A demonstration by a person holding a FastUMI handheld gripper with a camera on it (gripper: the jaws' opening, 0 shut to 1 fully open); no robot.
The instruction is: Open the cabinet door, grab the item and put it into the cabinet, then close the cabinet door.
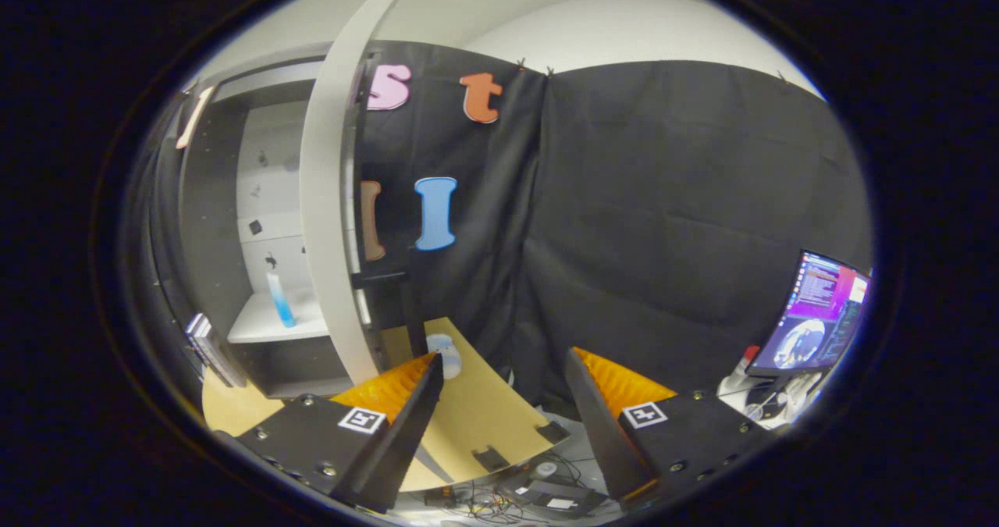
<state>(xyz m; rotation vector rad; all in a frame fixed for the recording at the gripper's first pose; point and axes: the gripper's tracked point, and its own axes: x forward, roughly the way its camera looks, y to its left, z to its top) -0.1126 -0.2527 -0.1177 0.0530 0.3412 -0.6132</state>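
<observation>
Gripper point(503, 402) fingers spread wide, nothing between them, so it holds nothing. It hangs above the far edge of the tan surface point(484, 418), pointing mostly at the black booth wall, cabinet off to its left.

Just ahead of the left finger: a small pale rounded object point(446, 353) sits on the surface near the foot of the door. Can't tell what it is.

Cabinet door point(328, 222) stands swung out, seen almost edge-on as a pale curved band between the gripper and the cabinet point(207, 222) interior. Judgement: door is open because the item went in through it.

Item: a slim upright bottle point(280, 299), clear top, blue bottom, stands on the white shelf point(269, 324) inside the cabinet, near its front edge. Looks already placed; remaining step is likely closing the door.

In the way: the door's edge itself faces the gripper. The pale object near the door's foot could be brushed.

Elsewhere: a lit monitor point(815, 316) right of the right finger, cables and small boxes point(546, 500) on the floor below.
</observation>
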